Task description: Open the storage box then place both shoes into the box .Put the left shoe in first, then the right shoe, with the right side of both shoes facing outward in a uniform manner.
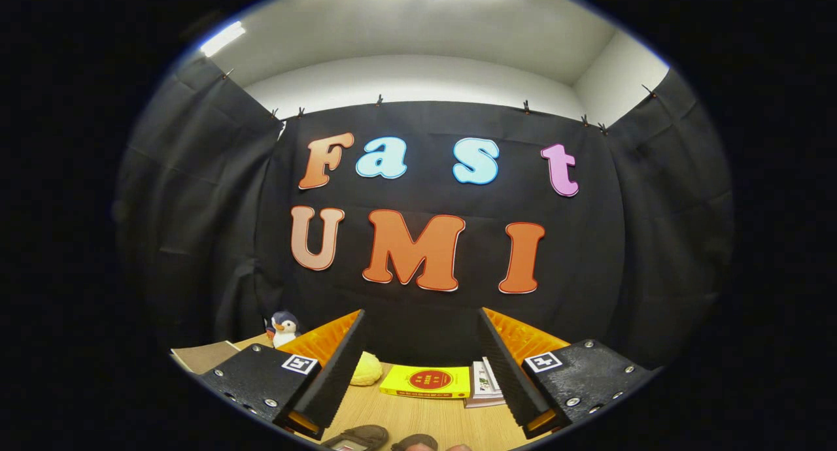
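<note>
Now, hold the gripper (422, 311) as it is: fingers (333, 372) spread wide, gripping nothing, with only bare table (418, 418) in the gap between them. Good enough for the opening step, which by the look of things is not yet begun.

Note the shoes first. One dark shoe (356, 436) at six o'clock, close under the fingers on the near side, and a second dark shoe (414, 443) just beside it, toward five o'clock; too little visible to tell left from right.

Pointing level at the booth's wall, so tilt the nose down before anything else and find the lid of the storage box. Come at the lid's edge with the fingers wide apart, close them only once both sit on either side of the lip, and lift slowly so as not to drag the box along the wood.

Mind the clutter beyond the fingers: a yellow book (425, 380) flat at twelve o'clock, a lumpy yellow thing (366, 369) at eleven, a small stack of booklets (485, 382) at one, touching the book's side or very nearly. Farther off at ten o'clock, a toy penguin (285, 327) upright by the wall, and a brown pad (204, 356) at nine. Keep the swing short and low to avoid sweeping any of these.
</note>
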`<state>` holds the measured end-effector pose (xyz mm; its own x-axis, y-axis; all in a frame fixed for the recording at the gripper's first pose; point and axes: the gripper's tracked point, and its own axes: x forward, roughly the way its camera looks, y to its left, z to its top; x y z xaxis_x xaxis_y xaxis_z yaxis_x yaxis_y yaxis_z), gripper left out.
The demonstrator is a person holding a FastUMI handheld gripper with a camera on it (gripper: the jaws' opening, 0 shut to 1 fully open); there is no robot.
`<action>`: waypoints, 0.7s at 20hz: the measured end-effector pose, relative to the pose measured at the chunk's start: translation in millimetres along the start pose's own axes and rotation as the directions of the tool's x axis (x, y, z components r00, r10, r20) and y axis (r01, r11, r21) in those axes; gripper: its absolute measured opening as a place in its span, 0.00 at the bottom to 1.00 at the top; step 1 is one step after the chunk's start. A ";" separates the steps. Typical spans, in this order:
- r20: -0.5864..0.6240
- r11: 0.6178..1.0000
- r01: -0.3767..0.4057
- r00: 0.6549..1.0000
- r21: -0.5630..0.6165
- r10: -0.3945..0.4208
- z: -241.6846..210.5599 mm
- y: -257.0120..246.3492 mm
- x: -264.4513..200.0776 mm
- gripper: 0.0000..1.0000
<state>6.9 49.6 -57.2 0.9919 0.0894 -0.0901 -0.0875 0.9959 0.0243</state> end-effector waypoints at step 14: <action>-0.273 0.815 -0.396 0.802 0.422 0.531 -112.7 191.1 -10.7 0.99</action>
<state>-30.7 240.8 -163.7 0.7240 0.6050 -0.3313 -0.4257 0.7699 0.4755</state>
